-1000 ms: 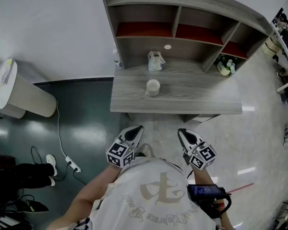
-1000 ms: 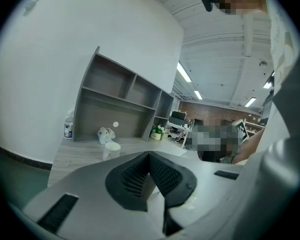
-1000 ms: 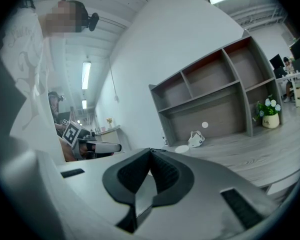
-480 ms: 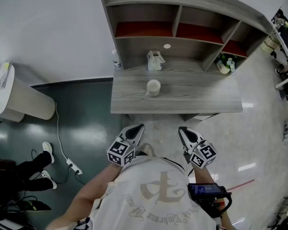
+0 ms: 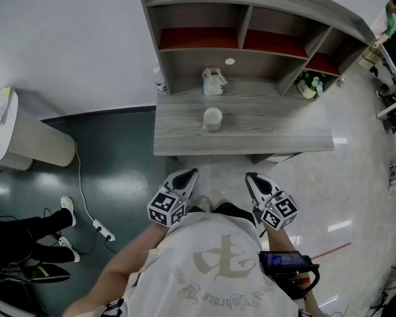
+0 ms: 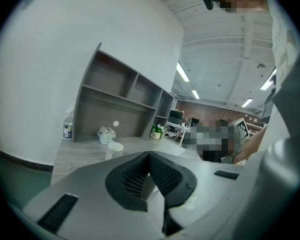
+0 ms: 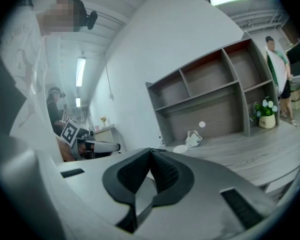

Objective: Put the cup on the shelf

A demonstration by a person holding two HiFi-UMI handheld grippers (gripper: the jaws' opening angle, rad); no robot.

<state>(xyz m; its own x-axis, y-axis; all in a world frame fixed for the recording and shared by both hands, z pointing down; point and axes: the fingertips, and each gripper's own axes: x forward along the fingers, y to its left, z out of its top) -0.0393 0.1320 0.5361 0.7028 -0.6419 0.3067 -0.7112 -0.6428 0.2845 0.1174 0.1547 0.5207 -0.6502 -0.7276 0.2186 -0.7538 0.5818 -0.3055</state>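
A white cup point(image 5: 212, 118) stands upright on the grey wooden desk point(image 5: 270, 134), a little left of its middle; it also shows as the cup point(image 6: 114, 149) in the left gripper view and the cup point(image 7: 180, 148) in the right gripper view. Behind it rises a shelf unit point(image 5: 251, 18) with red-lined upper compartments. My left gripper point(image 5: 188, 176) and right gripper point(image 5: 251, 178) hover side by side short of the desk's near edge, both shut with nothing held. The jaws meet tip to tip in both gripper views.
A white carton-like object point(image 5: 213, 82) sits under the shelf behind the cup. A clear bottle point(image 5: 160, 82) stands at the desk's left end, a potted plant point(image 5: 308, 87) at the right. A white round bin point(image 5: 26, 134) and a power strip point(image 5: 100, 228) lie to the left.
Both grippers have stayed almost in place. A person's legs at the left edge have shifted further left.
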